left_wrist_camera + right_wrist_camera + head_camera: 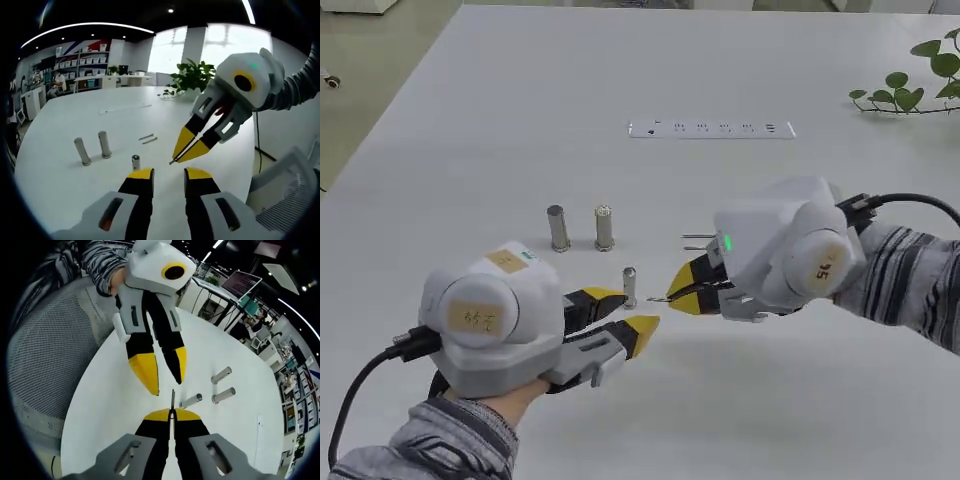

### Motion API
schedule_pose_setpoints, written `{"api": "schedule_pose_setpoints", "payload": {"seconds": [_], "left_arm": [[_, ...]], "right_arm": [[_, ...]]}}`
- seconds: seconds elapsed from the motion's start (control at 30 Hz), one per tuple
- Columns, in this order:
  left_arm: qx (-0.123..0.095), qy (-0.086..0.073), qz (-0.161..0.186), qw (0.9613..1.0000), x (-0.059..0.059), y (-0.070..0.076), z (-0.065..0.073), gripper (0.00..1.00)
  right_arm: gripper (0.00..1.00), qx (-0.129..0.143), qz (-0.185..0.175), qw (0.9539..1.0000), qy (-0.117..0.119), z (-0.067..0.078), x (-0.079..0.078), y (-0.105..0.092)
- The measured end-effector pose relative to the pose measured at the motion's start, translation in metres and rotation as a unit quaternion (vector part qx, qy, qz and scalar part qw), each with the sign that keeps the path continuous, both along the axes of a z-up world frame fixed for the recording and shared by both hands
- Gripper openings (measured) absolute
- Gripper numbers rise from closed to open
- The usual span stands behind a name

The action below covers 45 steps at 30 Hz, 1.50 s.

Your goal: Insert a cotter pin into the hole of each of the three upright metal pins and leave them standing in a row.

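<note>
Right gripper (682, 290) is pinching a cotter pin (660, 298), tip just beside the near metal pin (630, 286). Left gripper (167, 172) is spread, close by that pin, not holding it. Risk: a misaligned thrust could topple the unsteadied pin.

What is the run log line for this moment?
right claw: shut on cotter pin, near front metal pin | left claw: open beside it | two rear metal pins: upright | spare cotter pins: on table
</note>
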<state>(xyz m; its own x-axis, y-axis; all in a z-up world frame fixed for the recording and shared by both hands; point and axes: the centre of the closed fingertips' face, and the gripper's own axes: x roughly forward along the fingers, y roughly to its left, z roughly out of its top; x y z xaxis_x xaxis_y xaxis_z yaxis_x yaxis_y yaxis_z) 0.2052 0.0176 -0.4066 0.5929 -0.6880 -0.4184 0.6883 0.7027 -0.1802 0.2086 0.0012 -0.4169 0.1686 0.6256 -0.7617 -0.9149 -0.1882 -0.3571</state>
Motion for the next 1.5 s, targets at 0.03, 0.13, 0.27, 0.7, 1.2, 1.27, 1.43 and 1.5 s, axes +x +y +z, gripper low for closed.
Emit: {"api": "schedule_pose_setpoints", "payload": {"seconds": [0.03, 0.13, 0.27, 0.7, 1.2, 1.27, 1.43, 1.5], "left_arm": [[-0.003, -0.001, 0.000, 1.0000, 0.000, 0.000, 0.001, 0.19], [-0.016, 0.002, 0.001, 0.9999, -0.001, -0.002, 0.004, 0.13], [-0.036, 0.005, 0.001, 0.9993, -0.002, -0.004, 0.008, 0.08], [-0.048, 0.002, -0.003, 0.9988, -0.005, -0.006, 0.012, 0.00], [0.009, -0.046, -0.088, 0.9950, -0.019, -0.014, 0.011, 0.00], [0.017, -0.056, -0.101, 0.9931, -0.020, -0.016, 0.012, 0.00], [0.031, -0.072, -0.126, 0.9889, -0.024, -0.019, 0.014, 0.00], [0.035, -0.075, -0.134, 0.9876, -0.025, -0.020, 0.013, 0.00]], "right_arm": [[0.00, 0.002, 0.002, 1.0000, -0.001, 0.001, -0.001, 0.001], [0.00, 0.007, 0.009, 0.9999, -0.002, 0.005, -0.005, 0.006], [0.00, 0.016, 0.011, 0.9998, 0.005, 0.009, -0.009, 0.011], [0.00, 0.018, 0.017, 0.9997, 0.001, 0.013, -0.014, 0.014], [0.01, 0.020, -0.001, 0.9991, 0.038, 0.012, -0.021, 0.008], [0.02, 0.018, -0.002, 0.9988, 0.046, 0.010, -0.023, 0.007], [0.02, 0.016, 0.003, 0.9980, 0.061, 0.007, -0.028, 0.007], [0.02, 0.017, 0.001, 0.9976, 0.067, 0.006, -0.030, 0.007]]}}
